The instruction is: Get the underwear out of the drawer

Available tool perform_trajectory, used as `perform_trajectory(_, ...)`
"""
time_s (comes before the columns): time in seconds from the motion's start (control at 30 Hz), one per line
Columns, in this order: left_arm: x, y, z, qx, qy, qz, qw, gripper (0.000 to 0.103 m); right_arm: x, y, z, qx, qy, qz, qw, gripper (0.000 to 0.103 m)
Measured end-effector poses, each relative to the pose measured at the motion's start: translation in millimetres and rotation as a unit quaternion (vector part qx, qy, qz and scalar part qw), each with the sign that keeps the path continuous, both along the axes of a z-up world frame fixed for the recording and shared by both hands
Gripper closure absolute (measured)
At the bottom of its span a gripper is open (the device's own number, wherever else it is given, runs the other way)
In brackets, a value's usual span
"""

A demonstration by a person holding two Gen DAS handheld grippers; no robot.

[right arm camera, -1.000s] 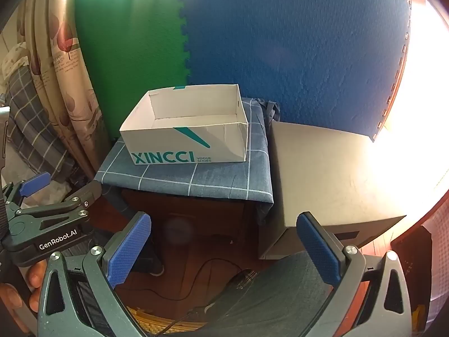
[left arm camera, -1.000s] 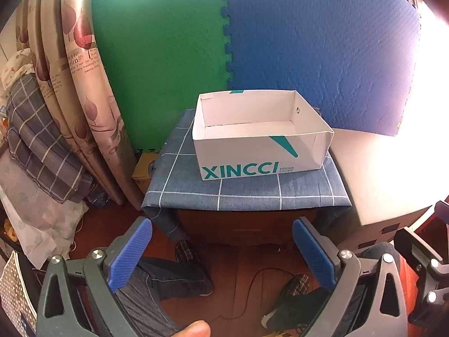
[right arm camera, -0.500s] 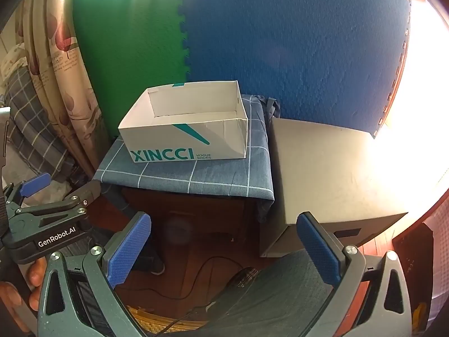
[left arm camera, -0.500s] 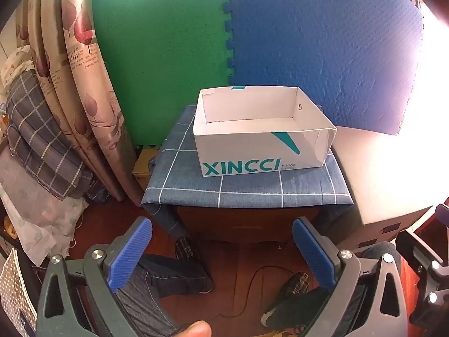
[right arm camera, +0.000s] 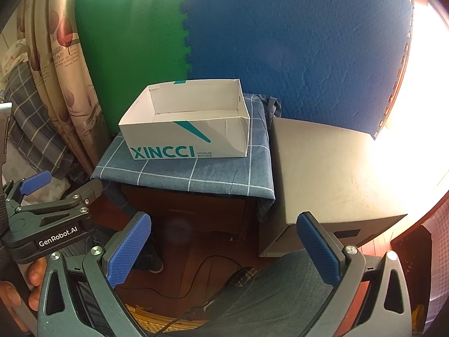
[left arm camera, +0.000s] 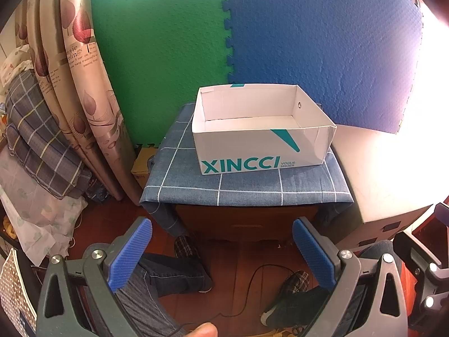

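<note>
Two grippers: both held low and near, well short of the cabinet, fingers spread wide with nothing between them.
Left gripper (left arm camera: 223, 248): released; blue pads (left arm camera: 130, 252) frame the dark cabinet front.
Right gripper (right arm camera: 224, 245): released, just right of the left one.
Drawer (left arm camera: 244, 224): shut, in the dark wooden cabinet under the blue checked cloth (left arm camera: 247, 185).
Underwear: not visible in either view; I cannot tell where it lies.
Shoe box (left arm camera: 261, 129): white, open-topped, marked XINCCI, on the cloth.
Grey box (right arm camera: 331, 174): just right of the cabinet.
Curtain (left arm camera: 84, 98): far left, against the green foam mat.
</note>
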State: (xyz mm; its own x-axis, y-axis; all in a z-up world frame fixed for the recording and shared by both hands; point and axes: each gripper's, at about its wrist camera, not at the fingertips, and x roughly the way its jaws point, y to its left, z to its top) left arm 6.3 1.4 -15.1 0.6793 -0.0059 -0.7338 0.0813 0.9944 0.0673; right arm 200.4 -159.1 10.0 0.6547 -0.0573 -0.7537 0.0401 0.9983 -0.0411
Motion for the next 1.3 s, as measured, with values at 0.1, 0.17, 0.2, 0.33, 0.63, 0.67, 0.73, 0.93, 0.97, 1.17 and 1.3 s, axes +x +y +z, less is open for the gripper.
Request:
perform_trajectory(0.1,-0.5,-0.1,-0.1,0.000,0.001,0.000,1.0000,0.000,-0.5,0.8,-0.2,-0.004,0.000,-0.001,1.000,0.000)
perform_trajectory(0.17,0.4,0.2,-1.1,-0.001,0.002,0.000,1.0000,0.000,-0.7,2.2,-0.9,-0.005,0.000,0.000,1.000,0.000)
perform_trajectory(0.2,0.6,-0.2,-1.5,0.000,0.002,0.000,1.0000,0.000,-1.0,2.6,-1.7,-0.005,0.001,0.001,1.000,0.000)
perform_trajectory(0.33,0.2,-1.4,-2.9,0.001,0.001,-0.001,1.0000,0.000,0.3,2.5,-1.4,-0.004,0.003,0.001,1.000,0.000)
perform_trajectory(0.63,-0.5,0.1,-4.6,0.003,-0.009,0.004,1.0000,0.000,0.0,-2.6,-1.4,0.001,0.001,-0.003,1.000,0.000)
perform_trajectory(0.67,-0.5,1.7,-5.1,-0.002,-0.013,0.006,0.9999,0.000,0.2,-3.2,-1.9,0.002,0.001,-0.003,1.000,0.000)
perform_trajectory(0.73,0.1,5.6,-7.3,-0.012,-0.022,0.008,0.9996,0.000,0.0,-4.1,-2.4,0.003,0.001,-0.002,1.000,0.000)
perform_trajectory(0.93,16.7,33.0,-60.0,-0.078,-0.046,-0.033,0.9954,0.000,1.4,-12.4,-14.1,0.000,-0.004,-0.016,1.000,0.000)
perform_trajectory(0.97,20.6,37.5,-75.3,-0.080,-0.037,-0.031,0.9956,0.000,2.4,-14.4,-18.9,-0.003,-0.001,-0.018,1.000,0.000)
perform_trajectory(1.17,46.9,51.1,-170.1,-0.060,-0.003,-0.009,0.9981,0.000,25.1,-38.7,-62.1,0.019,0.037,-0.036,0.998,0.000)
perform_trajectory(1.3,73.5,37.4,-212.4,-0.045,-0.014,-0.017,0.9988,0.000,39.2,-47.5,-84.3,0.035,0.060,-0.040,0.997,0.000)
